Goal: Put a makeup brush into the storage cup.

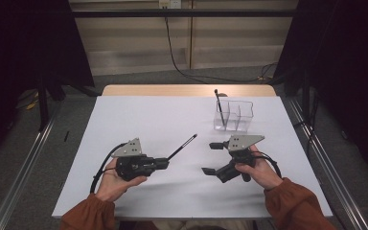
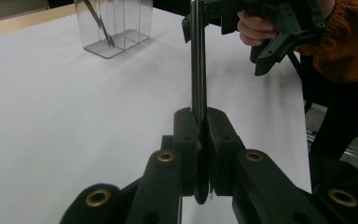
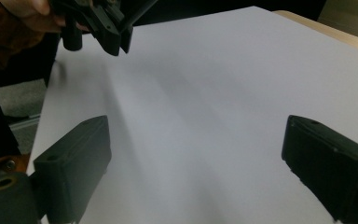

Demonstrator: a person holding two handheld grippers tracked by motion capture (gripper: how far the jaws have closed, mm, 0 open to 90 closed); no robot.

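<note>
white table (image 1: 172,191) (grey floor around); left hand-held gripper (image 1: 166,163) pinches black pen (image 1: 182,147); right hand-held gripper (image 1: 212,158) spread

A white table (image 1: 172,124) carries a clear compartmented container (image 1: 234,115).

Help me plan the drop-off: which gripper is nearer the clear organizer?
Right. The right gripper sits just in front of the clear organizer; the left gripper, holding a black pen, is farther left.

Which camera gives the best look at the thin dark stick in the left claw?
The high view: the whole stick juts from the left claw toward the clear box. The left gripper view shows it up close, clamped, its tip cut off.
</note>
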